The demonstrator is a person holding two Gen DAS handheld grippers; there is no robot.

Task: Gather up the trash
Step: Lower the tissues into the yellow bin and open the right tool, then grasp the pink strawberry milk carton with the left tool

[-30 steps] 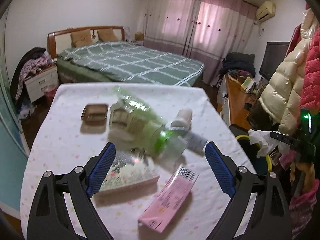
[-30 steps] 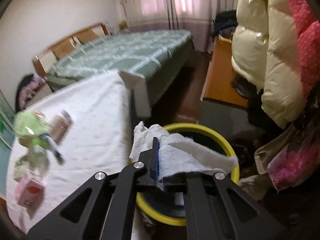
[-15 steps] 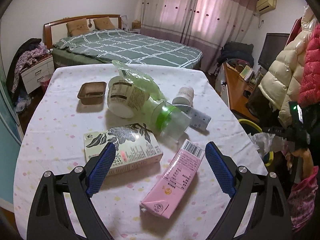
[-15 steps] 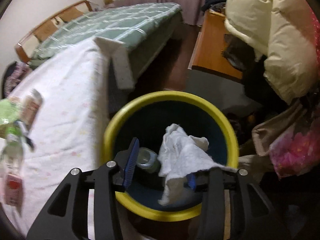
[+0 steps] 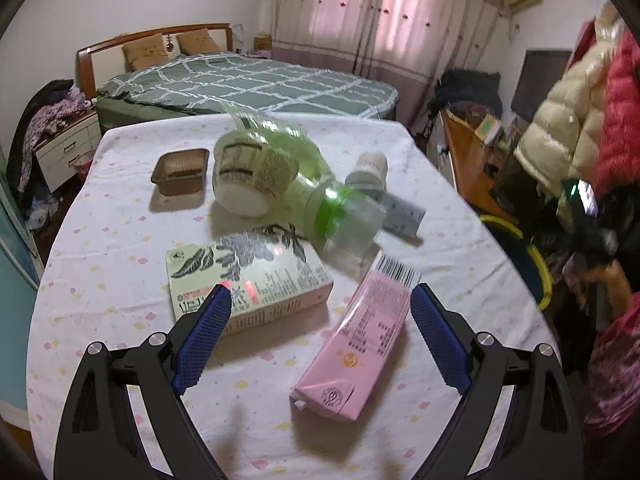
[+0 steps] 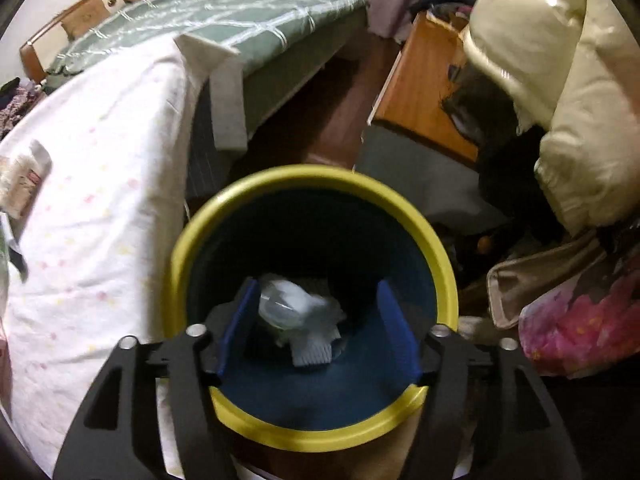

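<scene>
No text legible in either view. Pink carton [image 5: 362, 344]: barcode at the far end, round emblem near the spout, print too small to read. Flowered box [image 5: 248, 276]: red label and lines of characters, blurred. Paper cup [image 5: 252, 174]: dark printing, unreadable

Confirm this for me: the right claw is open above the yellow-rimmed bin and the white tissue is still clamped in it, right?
Not quite. The right claw is open above the yellow-rimmed bin, but the white tissue is not clamped; it lies loose inside the bin, as the right wrist view shows.
</scene>
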